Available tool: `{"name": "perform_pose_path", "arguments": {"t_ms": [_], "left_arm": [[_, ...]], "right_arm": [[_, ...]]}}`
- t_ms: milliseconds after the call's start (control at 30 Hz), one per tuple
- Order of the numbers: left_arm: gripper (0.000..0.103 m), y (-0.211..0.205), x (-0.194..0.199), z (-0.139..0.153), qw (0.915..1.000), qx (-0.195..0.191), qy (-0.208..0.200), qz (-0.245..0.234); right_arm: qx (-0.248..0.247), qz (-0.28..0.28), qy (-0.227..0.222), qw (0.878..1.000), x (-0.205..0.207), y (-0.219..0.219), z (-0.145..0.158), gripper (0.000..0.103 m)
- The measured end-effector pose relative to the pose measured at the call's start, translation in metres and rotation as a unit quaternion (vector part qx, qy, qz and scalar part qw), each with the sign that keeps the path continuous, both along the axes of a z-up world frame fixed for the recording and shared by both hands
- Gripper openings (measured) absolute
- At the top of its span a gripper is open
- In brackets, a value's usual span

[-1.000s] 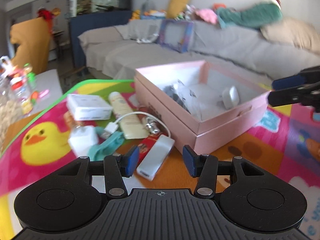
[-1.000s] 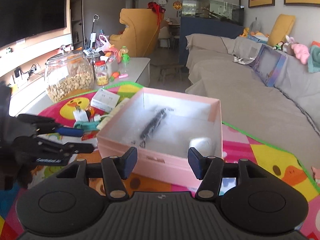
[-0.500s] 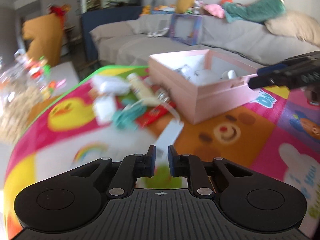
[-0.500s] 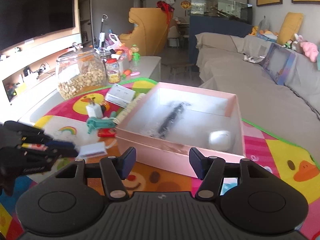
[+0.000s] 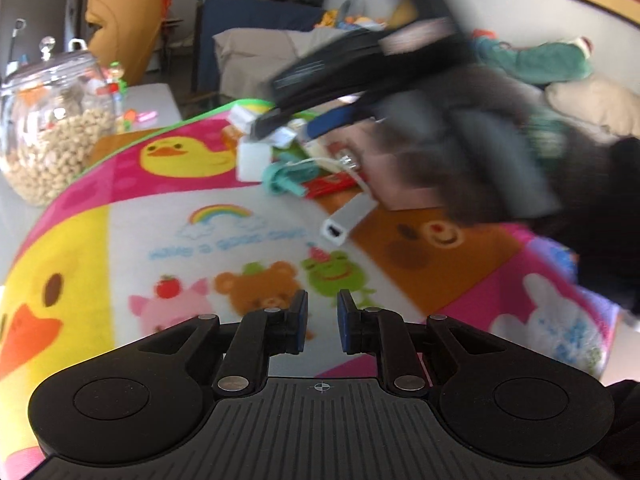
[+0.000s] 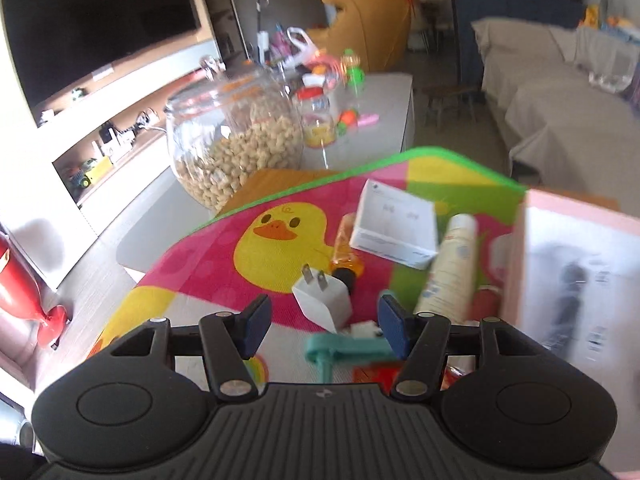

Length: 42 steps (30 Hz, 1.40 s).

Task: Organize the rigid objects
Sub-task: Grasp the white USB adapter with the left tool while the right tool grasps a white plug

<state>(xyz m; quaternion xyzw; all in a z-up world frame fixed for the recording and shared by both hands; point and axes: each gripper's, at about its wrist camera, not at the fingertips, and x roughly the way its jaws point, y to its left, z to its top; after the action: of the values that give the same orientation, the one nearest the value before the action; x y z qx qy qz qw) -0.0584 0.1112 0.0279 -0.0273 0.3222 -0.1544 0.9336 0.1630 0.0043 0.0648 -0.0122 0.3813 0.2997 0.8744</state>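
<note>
My right gripper [image 6: 324, 320] is open and hovers just above a white plug charger [image 6: 322, 302] and a teal clip [image 6: 344, 350]. Beyond lie an orange bottle [image 6: 346, 248], a white box [image 6: 394, 226] and a cream tube [image 6: 448, 268]. The pink box [image 6: 576, 256] with a black item inside is at the right. My left gripper [image 5: 322, 324] is nearly shut and empty, held back over the play mat [image 5: 224, 240]. In the left wrist view the blurred right gripper [image 5: 304, 124] reaches over the pile; a white adapter [image 5: 346, 222] lies nearer.
A glass jar of nuts [image 6: 236, 136] stands on the table left of the mat, also in the left wrist view [image 5: 52, 124]. Small bottles and toys [image 6: 320, 120] sit behind it. A grey sofa [image 6: 560, 92] is beyond the table.
My right gripper has swung left from the pink box to above the pile of loose objects. My left gripper has shut and pulled back away from the pile.
</note>
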Motion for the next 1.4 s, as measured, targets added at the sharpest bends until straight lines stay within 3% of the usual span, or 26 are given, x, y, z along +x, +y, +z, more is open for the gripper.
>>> {"name": "perform_pose_path", "arguments": {"t_ms": [133,167,200,267,500,633,800,1067,1133,1267,1400], "left_arm": [[0.018,0.0,-0.001,-0.002,0.9999,-0.017,0.0,-0.002],[0.017,0.002,-0.001,-0.003,0.9998,-0.022,0.0,0.0],[0.018,0.003,-0.001,-0.004,0.9996,-0.026,0.001,0.001],[0.018,0.004,0.001,-0.004,0.9995,-0.033,0.0,0.001],[0.018,-0.015,0.015,0.001,0.9996,-0.009,-0.011,-0.025],[0.018,-0.028,0.032,0.009,0.9991,0.005,-0.026,-0.033],[0.019,-0.045,0.069,0.02,0.9982,0.019,-0.039,-0.042],[0.021,-0.072,0.126,0.016,0.9852,0.112,0.034,-0.125],[0.023,-0.076,0.125,0.012,0.984,0.121,0.028,-0.128],[0.023,-0.077,0.123,0.009,0.9879,0.112,0.028,-0.103],[0.023,-0.068,0.118,0.011,0.99,0.099,0.037,-0.094]], "right_arm": [[-0.033,0.019,0.027,0.999,0.023,0.032,-0.022,0.059],[-0.04,0.021,0.026,0.999,0.024,0.036,-0.023,0.055],[-0.047,0.024,0.02,0.998,0.022,0.038,-0.023,0.04],[-0.05,0.044,0.01,0.998,0.014,0.035,-0.014,0.038],[-0.013,0.047,-0.06,0.997,-0.057,-0.042,0.041,0.038],[-0.015,0.024,-0.082,0.996,-0.099,-0.096,0.048,0.038],[-0.03,-0.023,-0.075,0.996,-0.132,-0.146,0.025,0.038],[-0.02,-0.057,-0.03,0.998,-0.144,-0.186,-0.017,0.038],[-0.02,-0.057,-0.031,0.998,-0.147,-0.187,-0.025,0.038],[-0.031,-0.057,-0.033,0.997,-0.149,-0.182,-0.038,0.044],[-0.062,-0.056,-0.071,0.994,-0.155,-0.172,-0.046,0.05]]}}
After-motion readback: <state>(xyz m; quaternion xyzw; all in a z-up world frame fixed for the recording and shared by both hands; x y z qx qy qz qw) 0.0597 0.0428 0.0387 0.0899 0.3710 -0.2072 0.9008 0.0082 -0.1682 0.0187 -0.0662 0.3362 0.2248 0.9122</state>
